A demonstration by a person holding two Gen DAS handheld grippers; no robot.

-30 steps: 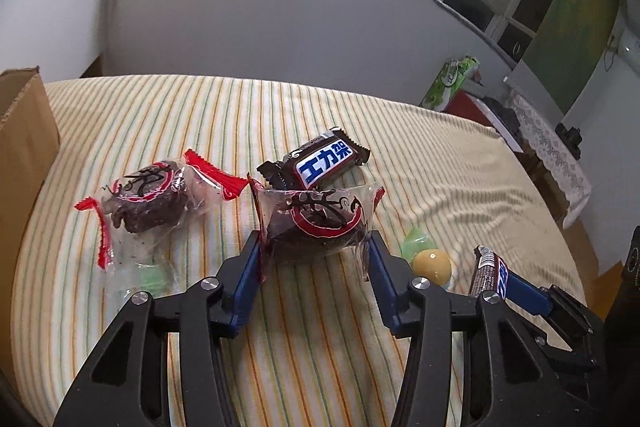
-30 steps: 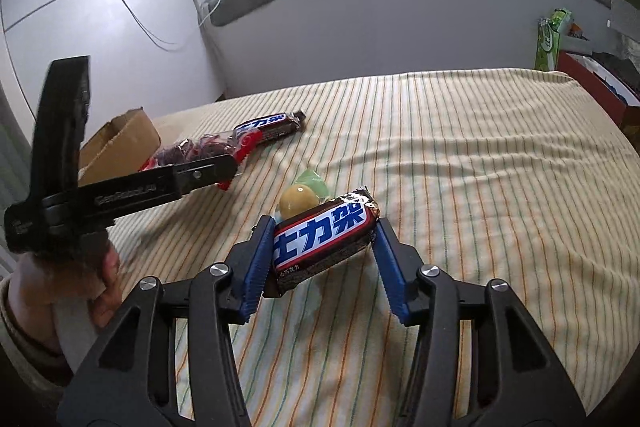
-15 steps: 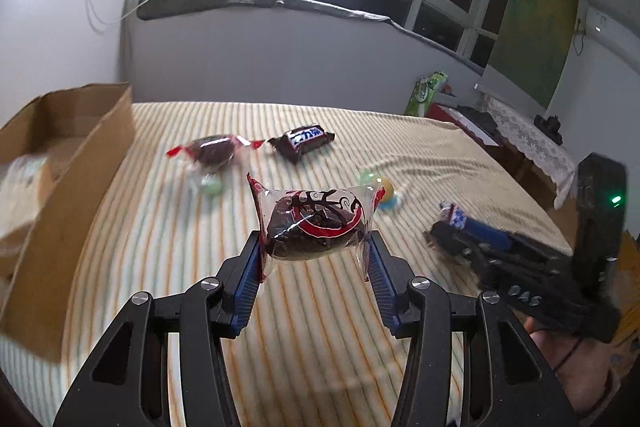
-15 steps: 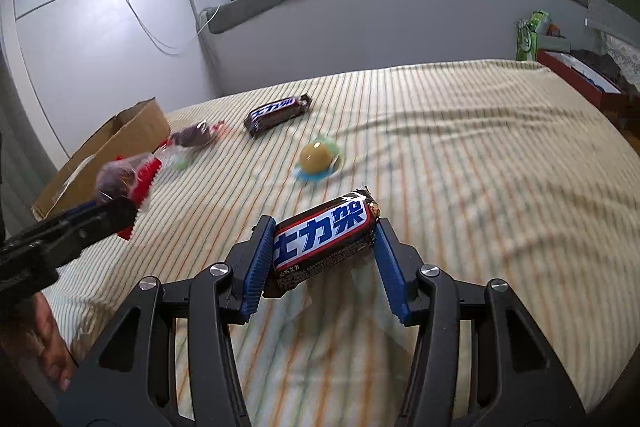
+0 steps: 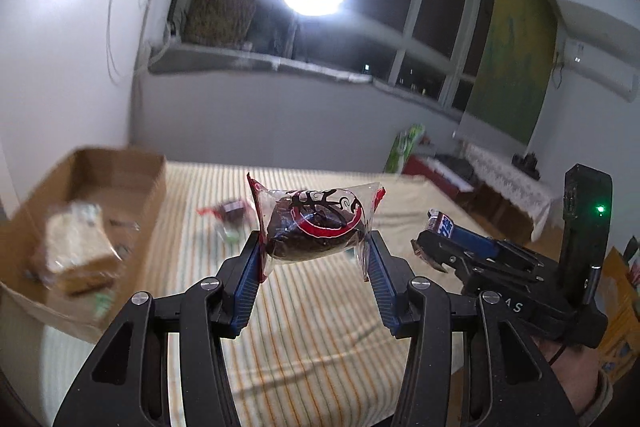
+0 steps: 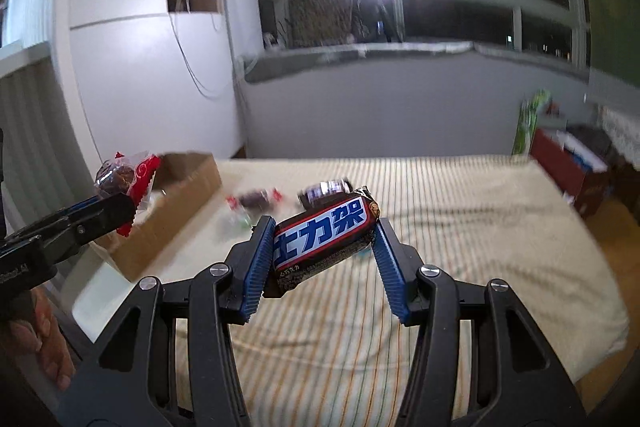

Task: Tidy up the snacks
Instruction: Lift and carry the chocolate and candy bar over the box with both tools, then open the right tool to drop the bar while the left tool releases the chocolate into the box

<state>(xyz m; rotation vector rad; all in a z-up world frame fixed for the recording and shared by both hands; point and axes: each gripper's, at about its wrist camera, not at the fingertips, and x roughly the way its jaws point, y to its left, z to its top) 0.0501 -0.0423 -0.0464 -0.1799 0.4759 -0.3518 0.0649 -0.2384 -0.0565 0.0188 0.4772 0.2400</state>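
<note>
Left wrist view: the left gripper (image 5: 314,261) is clamped on a wrapped chocolate cake (image 5: 316,229), a dark round cake in clear film with red crimped ends, its blue pads pressing the wrapper from both sides and holding it clear of the striped bedspread (image 5: 320,327). To the left, a cardboard box (image 5: 132,183) sits open at the edge of the bed. Inside it lies a pale packaged block (image 5: 74,247), blurred, and some smaller wrappers beside it that cannot be made out. To the right, the right gripper (image 5: 434,241) shows from the side with a blue-and-white wrapper end sticking out of its tip.

In the right wrist view, the right gripper (image 6: 320,251) is closed on a chocolate bar (image 6: 326,233), brown with a blue-and-white label, held tilted, its right end higher, above the bedspread (image 6: 460,247). The left gripper (image 6: 124,207) reaches in from the left with the cake (image 6: 126,177) at its tip, just in front of the box (image 6: 180,203), whose inside is hidden from this side. Farther back on the bed, near the box, lie another wrapped cake (image 6: 256,199) and a second chocolate bar (image 6: 326,189), both blurred. A person's hand (image 6: 40,339) shows at the lower left edge.
</note>
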